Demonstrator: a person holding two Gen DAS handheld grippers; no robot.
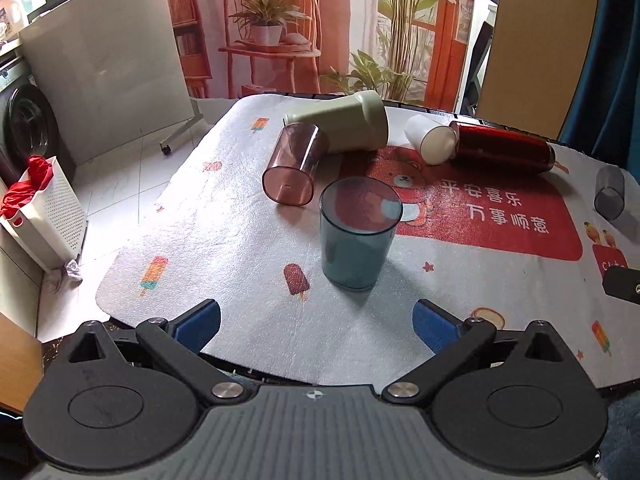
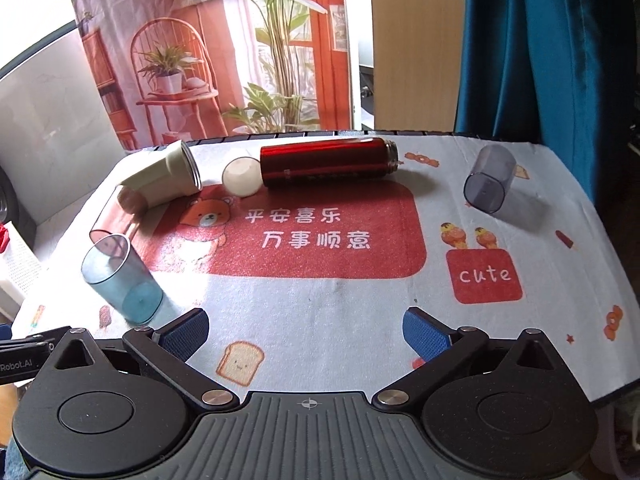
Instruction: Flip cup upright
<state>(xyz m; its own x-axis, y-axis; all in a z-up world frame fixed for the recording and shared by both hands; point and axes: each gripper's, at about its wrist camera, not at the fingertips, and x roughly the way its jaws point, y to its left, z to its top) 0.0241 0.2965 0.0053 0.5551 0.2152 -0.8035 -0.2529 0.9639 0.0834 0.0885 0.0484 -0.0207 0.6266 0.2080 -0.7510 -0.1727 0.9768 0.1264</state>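
Note:
A clear blue cup [image 1: 358, 234] stands upright on the printed mat, just ahead of my open, empty left gripper [image 1: 316, 324]; it also shows in the right wrist view [image 2: 120, 280]. A pink clear cup [image 1: 294, 164] lies on its side behind it. A sage green cup [image 1: 344, 126] lies on its side further back. A grey clear cup [image 2: 490, 180] lies tipped at the far right. My right gripper [image 2: 306, 332] is open and empty over the mat's near edge.
A red thermos [image 2: 326, 162] lies on its side at the back, with its white lid [image 2: 242, 178] beside it. The mat [image 2: 320, 300] covers a round table. A white basket [image 1: 48, 224] with red cloth stands on the floor at left.

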